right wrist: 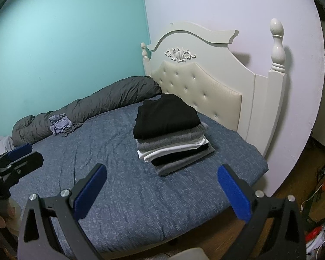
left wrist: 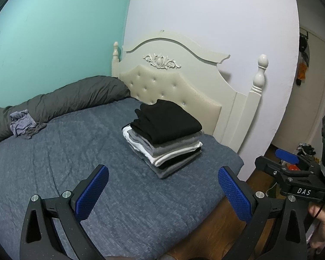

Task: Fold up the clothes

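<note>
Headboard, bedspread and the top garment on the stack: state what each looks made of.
Headboard: cream padded panel, seemingly faux leather, button-tufted with a soft sheen, in a glossy painted frame, probably wood.
Bedspread: blue-grey woven cloth, heathered and matte, creased.
Top garment: black soft knit, likely cotton; matte, rounded folds.

The bed runs off the bottom edge, and floor clutter is too blurred to identify
</note>
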